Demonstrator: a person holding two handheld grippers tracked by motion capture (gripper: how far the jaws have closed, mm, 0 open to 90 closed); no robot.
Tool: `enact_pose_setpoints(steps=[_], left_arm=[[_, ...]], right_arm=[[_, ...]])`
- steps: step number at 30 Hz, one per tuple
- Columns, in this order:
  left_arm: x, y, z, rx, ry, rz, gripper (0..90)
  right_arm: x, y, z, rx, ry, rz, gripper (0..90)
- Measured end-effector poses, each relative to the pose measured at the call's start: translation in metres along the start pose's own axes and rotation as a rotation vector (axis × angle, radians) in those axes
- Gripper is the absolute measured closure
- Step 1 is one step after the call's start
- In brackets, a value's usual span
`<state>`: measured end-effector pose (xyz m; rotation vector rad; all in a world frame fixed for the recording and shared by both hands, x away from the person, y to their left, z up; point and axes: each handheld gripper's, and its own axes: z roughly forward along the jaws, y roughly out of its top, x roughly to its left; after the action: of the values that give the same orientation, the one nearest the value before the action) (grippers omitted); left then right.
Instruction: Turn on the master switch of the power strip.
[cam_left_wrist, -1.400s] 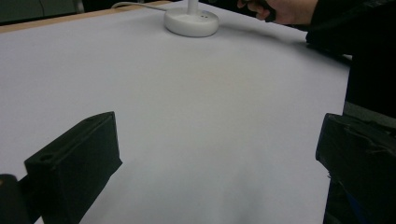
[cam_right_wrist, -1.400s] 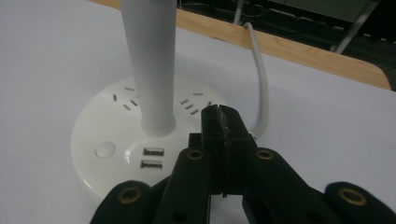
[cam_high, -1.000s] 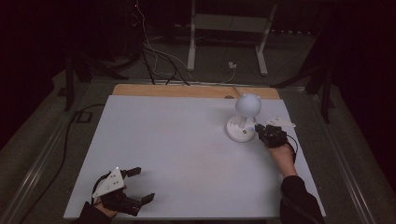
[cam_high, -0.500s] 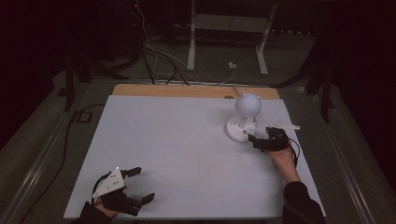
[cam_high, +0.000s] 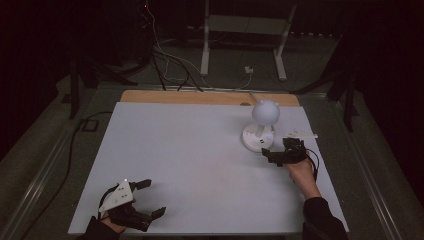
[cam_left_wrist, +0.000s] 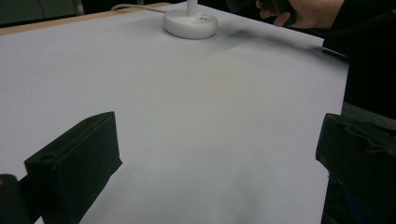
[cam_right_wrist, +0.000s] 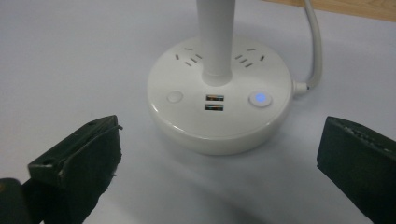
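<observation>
A white desk lamp with a round head (cam_high: 265, 111) stands on a round base (cam_high: 257, 137) at the table's right rear. The right gripper view shows that base (cam_right_wrist: 217, 112) close up, with a blue-lit button (cam_right_wrist: 260, 99), a plain button (cam_right_wrist: 174, 97), two USB ports (cam_right_wrist: 214, 102) and sockets around the stem (cam_right_wrist: 215, 37). My right gripper (cam_high: 269, 155) is open just in front of the base, jaws pointing at it and holding nothing (cam_right_wrist: 219, 170). My left gripper (cam_high: 154, 198) rests open near the front left edge, with bare table between its jaws (cam_left_wrist: 219, 154).
The white table top (cam_high: 190, 160) has a wooden strip (cam_high: 200, 97) along its far edge. A flat white item (cam_high: 300, 134) lies right of the lamp. The lamp's cable (cam_right_wrist: 317, 46) runs off behind the base. Cables and a metal stand (cam_high: 245, 30) sit on the floor beyond.
My right gripper has drawn back slightly from the lamp base toward the person. The left gripper has stayed put.
</observation>
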<state>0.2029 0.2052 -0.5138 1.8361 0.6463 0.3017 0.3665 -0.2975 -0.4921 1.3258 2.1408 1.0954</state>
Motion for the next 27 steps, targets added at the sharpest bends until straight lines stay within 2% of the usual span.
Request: enact_pose_setpoints(steps=[3,10,15,20,27], left_arm=[[0.0,0.0,0.0,0.0,-0.001,0.001,0.3],[0.0,0.0,0.0,0.001,-0.002,0.004,0.3],[0.0,0.0,0.0,0.0,-0.002,0.003,0.3],[-0.001,0.0,-0.001,0.001,-0.001,0.004,0.3],[-0.001,0.001,-0.001,0.0,-0.003,0.006,0.3]], right_arm=[[0.003,0.0,-0.002,-0.002,0.014,0.019,0.0],[0.015,-0.007,-0.006,0.017,0.025,-0.004,0.0],[0.019,-0.015,-0.01,0.01,0.035,-0.004,0.0],[0.024,-0.024,-0.015,0.008,0.03,-0.032,0.0],[0.028,-0.035,-0.028,-0.014,0.04,-0.034,0.0]])
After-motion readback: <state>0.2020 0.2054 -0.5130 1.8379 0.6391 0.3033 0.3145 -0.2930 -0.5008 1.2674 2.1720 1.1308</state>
